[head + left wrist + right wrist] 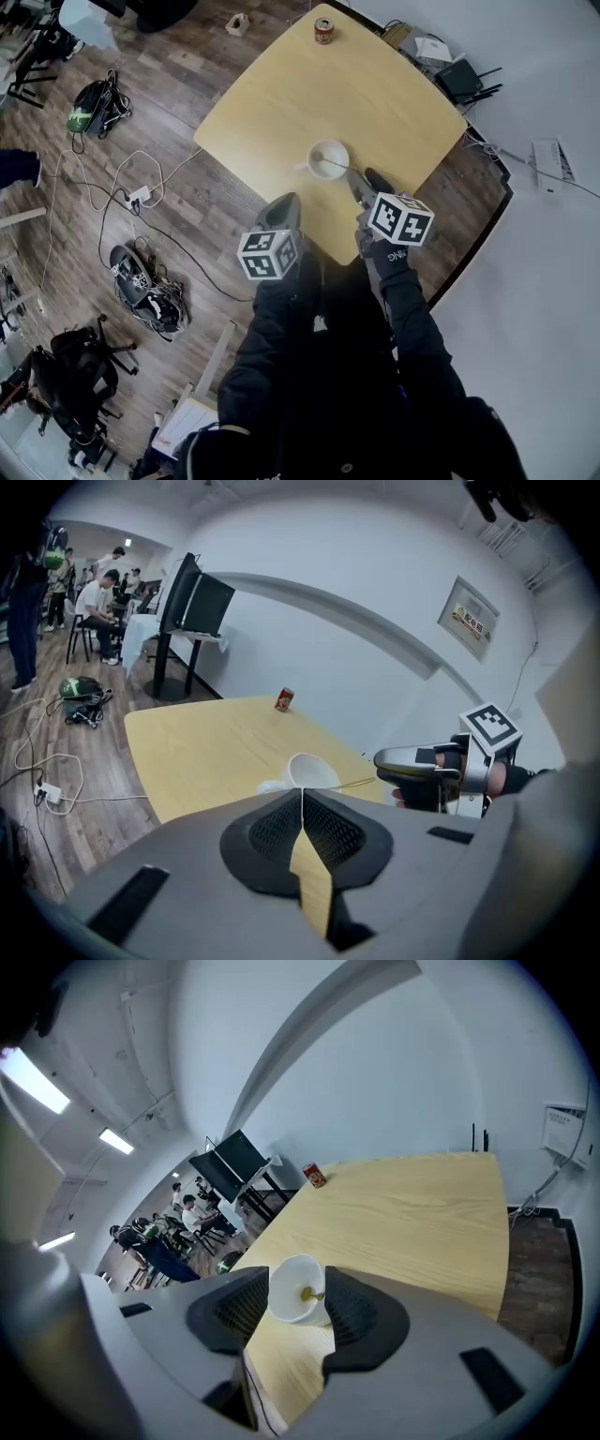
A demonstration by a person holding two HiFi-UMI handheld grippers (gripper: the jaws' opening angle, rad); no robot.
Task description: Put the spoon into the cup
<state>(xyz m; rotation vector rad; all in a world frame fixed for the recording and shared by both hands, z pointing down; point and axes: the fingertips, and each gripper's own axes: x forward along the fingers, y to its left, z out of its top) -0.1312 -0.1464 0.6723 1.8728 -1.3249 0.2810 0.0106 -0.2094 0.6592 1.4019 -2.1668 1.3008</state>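
On the counter: white cup near the front edge — spoon already inside, handle leaning over the rim.
Right gripper: jaws spread, released (cup only framed between them).
Left gripper: clenched on nothing.
Remaining: seemingly nothing — just backing away.

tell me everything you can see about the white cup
The cup is white, round and smooth, ceramic by its look, with a small handle on one side. It stands upright on the pale wooden table, near the person's edge. A thin spoon rests in it, its handle leaning over the rim toward the right gripper, whose open jaws are just short of the cup.
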